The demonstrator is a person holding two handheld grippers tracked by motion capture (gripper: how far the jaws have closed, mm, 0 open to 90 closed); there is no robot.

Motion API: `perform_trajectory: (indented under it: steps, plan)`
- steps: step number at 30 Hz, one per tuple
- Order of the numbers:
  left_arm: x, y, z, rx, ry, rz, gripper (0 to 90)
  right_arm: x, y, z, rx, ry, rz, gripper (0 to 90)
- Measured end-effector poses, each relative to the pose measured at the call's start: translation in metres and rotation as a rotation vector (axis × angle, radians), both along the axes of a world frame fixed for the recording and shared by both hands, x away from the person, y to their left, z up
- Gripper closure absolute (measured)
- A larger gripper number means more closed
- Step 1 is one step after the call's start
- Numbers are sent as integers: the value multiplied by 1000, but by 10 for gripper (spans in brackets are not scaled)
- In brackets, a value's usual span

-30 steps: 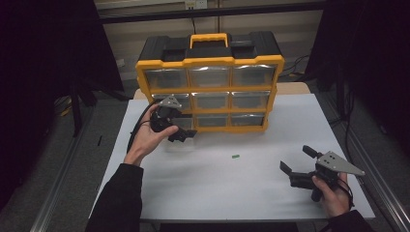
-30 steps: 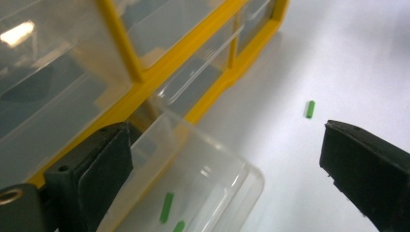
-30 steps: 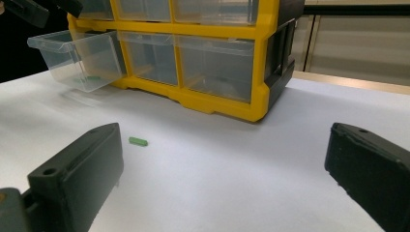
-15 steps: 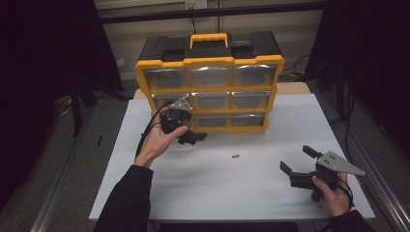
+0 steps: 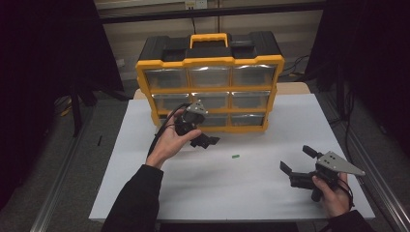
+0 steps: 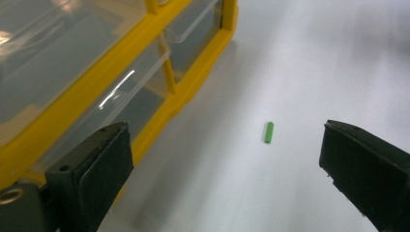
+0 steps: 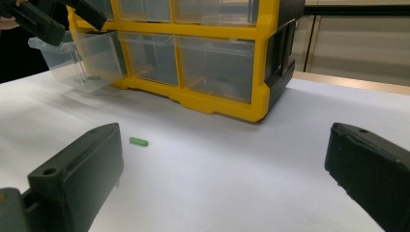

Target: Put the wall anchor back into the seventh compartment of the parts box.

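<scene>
The left tool [image 5: 205, 141] hangs just before the lower-left drawers of the cabinet [image 5: 211, 82], held in the person's left hand [image 5: 169, 142], its jaws spread wide with nothing between them; in the left gripper view the cabinet's yellow frame runs off toward 11 o'clock and the green peg [image 6: 269, 132] lies on the white worktop [image 5: 251, 193] between the two jaws but farther off, clear of both; in the high view that peg [image 5: 235, 156] sits near the middle of the worktop, at about 4 o'clock from the left tool and 10 o'clock from the right one, apart from the cabinet's front; the right tool [image 5: 297, 159] rests low at the worktop's 4 o'clock corner in the right hand [image 5: 333, 195], jaws likewise spread and empty; in the right gripper view a clear drawer [image 7: 80, 60] stands pulled out and tipped at the cabinet's lower-left, and something small and green seems to lie inside it, though the plastic blurs it; the peg [image 7: 138, 141] lies just beyond the left jaw there.
</scene>
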State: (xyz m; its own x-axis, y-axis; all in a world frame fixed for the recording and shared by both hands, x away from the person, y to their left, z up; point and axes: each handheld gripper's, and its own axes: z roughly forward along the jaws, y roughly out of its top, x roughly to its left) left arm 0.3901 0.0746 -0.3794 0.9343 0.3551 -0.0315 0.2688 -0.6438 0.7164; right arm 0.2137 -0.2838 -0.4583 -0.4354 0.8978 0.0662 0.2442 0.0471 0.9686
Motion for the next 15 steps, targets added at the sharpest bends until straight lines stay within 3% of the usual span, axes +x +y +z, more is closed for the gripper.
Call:
perform_trajectory:
  steps: [6,10,15]
  plan:
    - [-2,-14,-5,30,0,-37,49,0,0,0,1,1,1,0]
    - [-4,-23,-8,20,-7,-39,49,0,0,0,2,0,4,0]
    - [-3,-30,-10,40,-8,-56,53,0,0,0,3,1,3,0]
